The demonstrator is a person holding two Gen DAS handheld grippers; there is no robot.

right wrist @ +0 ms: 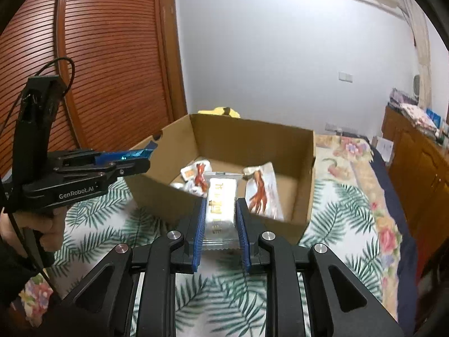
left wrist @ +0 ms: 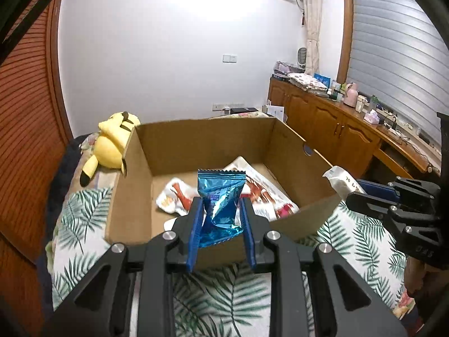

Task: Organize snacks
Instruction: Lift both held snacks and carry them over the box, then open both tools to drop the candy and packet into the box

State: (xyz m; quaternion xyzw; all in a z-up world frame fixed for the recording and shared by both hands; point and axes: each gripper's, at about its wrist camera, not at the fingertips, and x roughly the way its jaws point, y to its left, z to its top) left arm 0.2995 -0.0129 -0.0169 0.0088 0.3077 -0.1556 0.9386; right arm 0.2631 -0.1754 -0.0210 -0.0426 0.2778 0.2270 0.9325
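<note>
My left gripper is shut on a shiny blue snack packet, held above the near wall of an open cardboard box. My right gripper is shut on a white snack packet, also above the box's near wall. In the left wrist view the right gripper shows at the right with the white packet over the box's right corner. In the right wrist view the left gripper shows at the left with the blue packet. White-and-red snack packets lie inside the box.
The box stands on a bed with a leaf-print cover. A yellow plush toy lies behind the box at the left. A wooden cabinet with clutter runs along the right wall. A brown slatted door is at the left.
</note>
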